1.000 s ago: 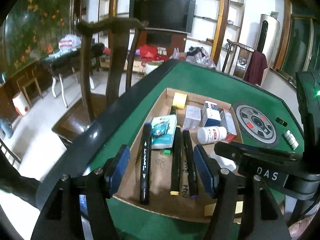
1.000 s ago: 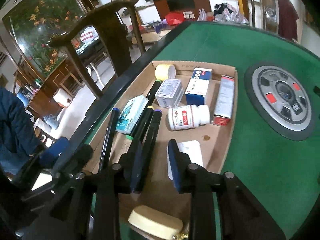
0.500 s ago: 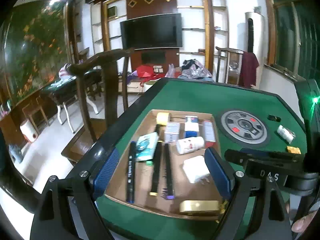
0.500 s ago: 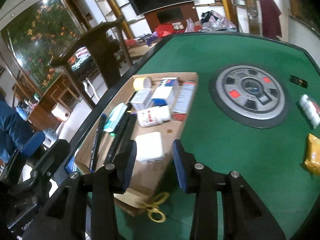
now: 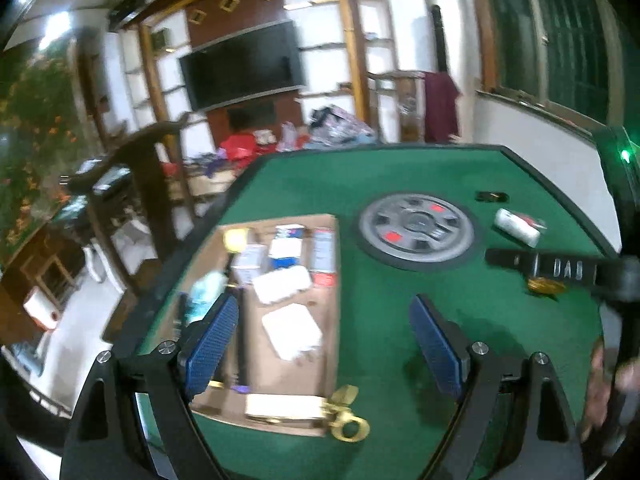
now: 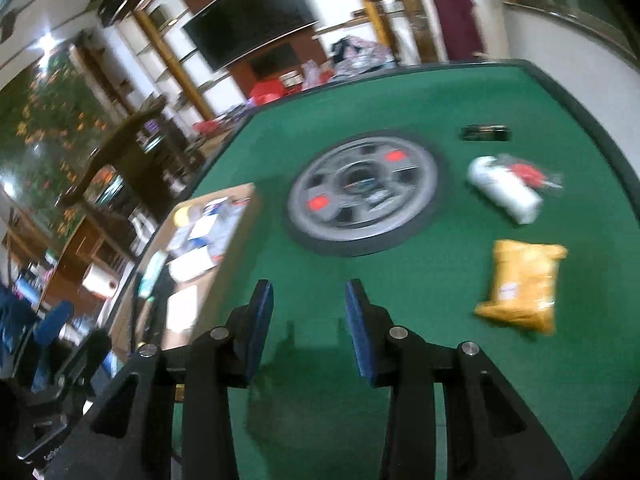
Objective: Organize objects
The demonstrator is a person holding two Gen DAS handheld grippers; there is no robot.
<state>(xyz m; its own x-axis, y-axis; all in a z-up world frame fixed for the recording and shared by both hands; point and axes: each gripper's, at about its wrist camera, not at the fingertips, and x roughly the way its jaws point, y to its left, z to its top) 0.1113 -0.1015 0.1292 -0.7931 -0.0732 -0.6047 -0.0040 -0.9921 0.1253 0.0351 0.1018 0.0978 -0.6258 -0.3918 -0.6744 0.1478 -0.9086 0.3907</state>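
Right gripper (image 6: 308,320) hangs part open and empty over the green table (image 6: 400,92); left gripper (image 5: 320,344) is wide open, empty. Approach the yellow packet (image 6: 522,284) near the right edge squarely, closing across its narrow width.

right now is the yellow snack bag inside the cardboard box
No, the yellow snack bag lies on the bare green table, well to the right of the cardboard box, beyond the round grey disc.
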